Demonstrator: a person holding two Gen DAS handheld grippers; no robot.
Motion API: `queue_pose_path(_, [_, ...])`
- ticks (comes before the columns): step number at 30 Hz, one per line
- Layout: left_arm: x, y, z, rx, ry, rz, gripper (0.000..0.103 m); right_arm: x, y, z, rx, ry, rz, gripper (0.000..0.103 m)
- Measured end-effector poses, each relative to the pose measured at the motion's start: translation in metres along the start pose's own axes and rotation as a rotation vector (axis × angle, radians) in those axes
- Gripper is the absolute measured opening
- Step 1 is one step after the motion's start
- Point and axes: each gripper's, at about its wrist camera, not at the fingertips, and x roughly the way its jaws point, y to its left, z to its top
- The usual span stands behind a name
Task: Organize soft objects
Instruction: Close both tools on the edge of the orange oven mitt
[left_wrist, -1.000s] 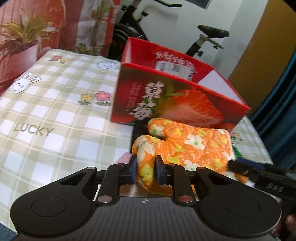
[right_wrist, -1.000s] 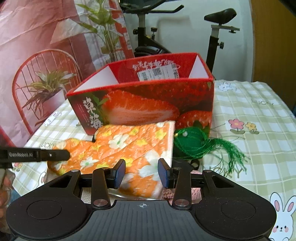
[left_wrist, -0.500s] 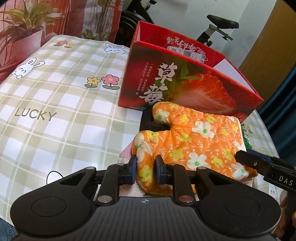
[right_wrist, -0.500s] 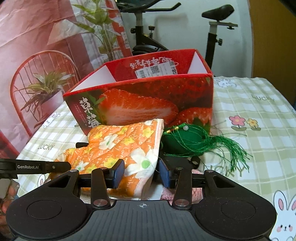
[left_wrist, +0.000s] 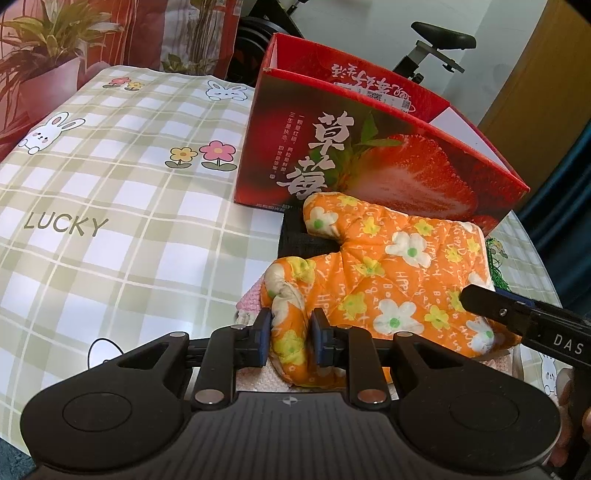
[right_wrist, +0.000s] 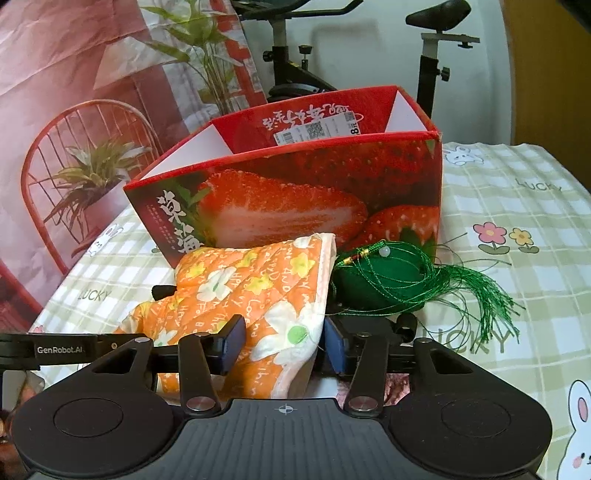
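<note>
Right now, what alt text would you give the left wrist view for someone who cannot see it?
The left hand-held gripper pinches one end of an orange flowered oven mitt lying before an open red strawberry box on a checked tablecloth. The right hand-held gripper reaches the mitt's other end from the right edge.

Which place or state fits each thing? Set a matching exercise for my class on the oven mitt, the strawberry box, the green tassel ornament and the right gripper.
Things:
1. oven mitt
2. strawberry box
3. green tassel ornament
4. right gripper

Places or states:
A. open-topped, behind the soft things
B. jaws apart around the mitt's cuff
C. pinched at one end by the left gripper
D. right of the mitt, before the box

Pairs: 1-C, 2-A, 3-D, 4-B
</note>
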Motion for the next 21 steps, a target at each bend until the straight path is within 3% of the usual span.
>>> queue_pose_path(4, [0.0, 0.0, 0.0, 0.004, 0.0, 0.002, 0.023, -0.01, 0.024, 0.001, -0.169, -0.054, -0.014, 0.015])
queue_pose_path(7, [0.0, -0.001, -0.001, 0.006, -0.001, 0.003, 0.023, -0.014, 0.039, -0.001, -0.261, -0.077, 0.01, 0.012])
queue_pose_path(16, [-0.003, 0.0, 0.0, -0.001, -0.011, -0.003, 0.023, -0.014, 0.033, 0.001, -0.203, -0.063, 0.041, 0.01])
queue_pose_path(21, [-0.025, -0.004, 0.007, 0.032, -0.065, -0.048, 0.017, -0.024, 0.024, 0.009, -0.161, -0.088, 0.053, 0.01])
